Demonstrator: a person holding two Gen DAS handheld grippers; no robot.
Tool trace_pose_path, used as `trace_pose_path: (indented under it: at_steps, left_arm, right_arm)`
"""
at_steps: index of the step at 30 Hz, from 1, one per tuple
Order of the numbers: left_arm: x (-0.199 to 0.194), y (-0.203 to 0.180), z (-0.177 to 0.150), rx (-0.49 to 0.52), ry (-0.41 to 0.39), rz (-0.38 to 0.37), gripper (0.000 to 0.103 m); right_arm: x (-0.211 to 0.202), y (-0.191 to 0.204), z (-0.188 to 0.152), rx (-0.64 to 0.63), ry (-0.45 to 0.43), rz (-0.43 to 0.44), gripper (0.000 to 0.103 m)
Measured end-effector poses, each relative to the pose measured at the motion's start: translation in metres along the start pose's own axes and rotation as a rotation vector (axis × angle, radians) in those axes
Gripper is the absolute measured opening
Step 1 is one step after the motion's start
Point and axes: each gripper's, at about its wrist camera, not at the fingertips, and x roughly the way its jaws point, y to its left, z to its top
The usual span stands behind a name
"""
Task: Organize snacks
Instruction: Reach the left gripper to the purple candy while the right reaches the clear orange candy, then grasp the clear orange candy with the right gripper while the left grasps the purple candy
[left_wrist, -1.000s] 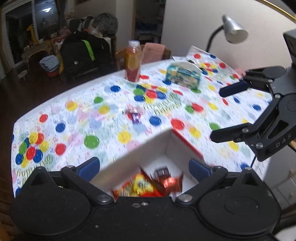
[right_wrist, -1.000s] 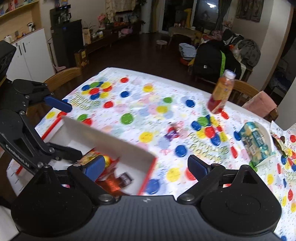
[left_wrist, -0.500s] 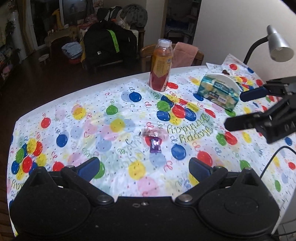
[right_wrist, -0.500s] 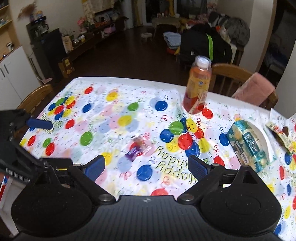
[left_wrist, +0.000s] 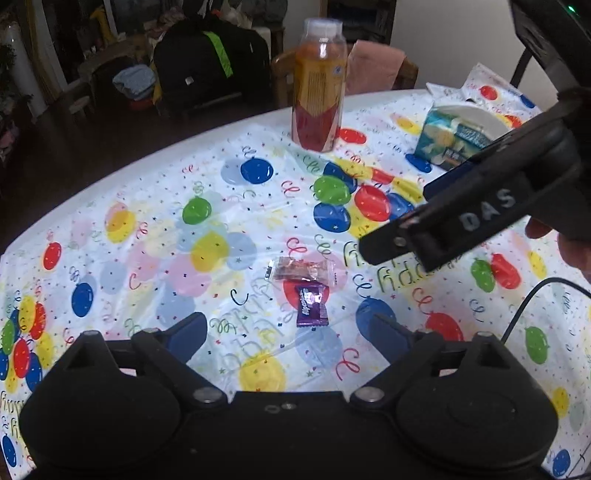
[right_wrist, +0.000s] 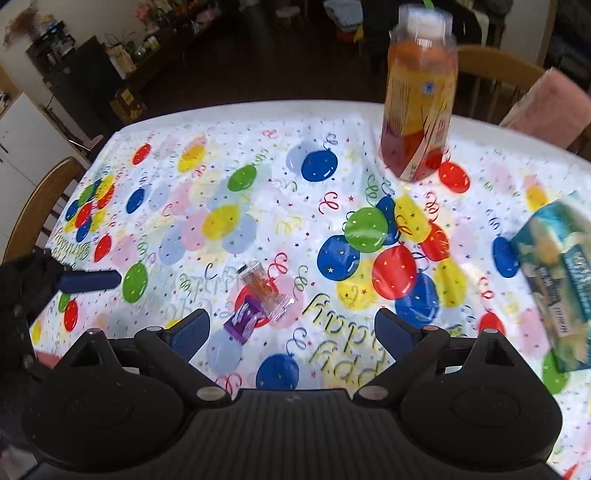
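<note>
On your desk (left_wrist: 155, 206): purple candy (left_wrist: 311, 303) touching clear-wrapped candy (left_wrist: 301, 268), mid-cloth, near of the juice bottle (left_wrist: 319, 85); your left gripper (left_wrist: 286, 332) and right gripper (right_wrist: 291, 330), fingers spread, both empty.

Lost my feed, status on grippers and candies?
Left gripper open, empty. Right gripper open, empty. Purple candy touching clear-wrapped candy on tablecloth. Nothing in the way.

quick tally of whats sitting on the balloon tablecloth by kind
wrapped candies: 2, the purple candy and the clear-wrapped candy
drink bottle: 1
tissue pack: 1
total: 4
</note>
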Motion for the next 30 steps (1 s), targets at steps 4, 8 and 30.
trace_pose_path:
  at_steps: [4, 8, 30]
  left_arm:
    - [0.014, -0.003, 0.007, -0.004, 0.018, -0.010, 0.090]
    - [0.028, -0.003, 0.009, -0.043, 0.048, -0.031, 0.083]
    - [0.077, -0.004, 0.019, -0.129, 0.183, -0.076, 0.033]
  right_arm:
    - [0.022, -0.002, 0.010, 0.000, 0.021, 0.016, 0.096]
    - [0.041, -0.002, 0.014, -0.011, 0.045, 0.046, 0.096]
    - [0.088, 0.022, 0.017, -0.166, 0.125, 0.079, 0.034]
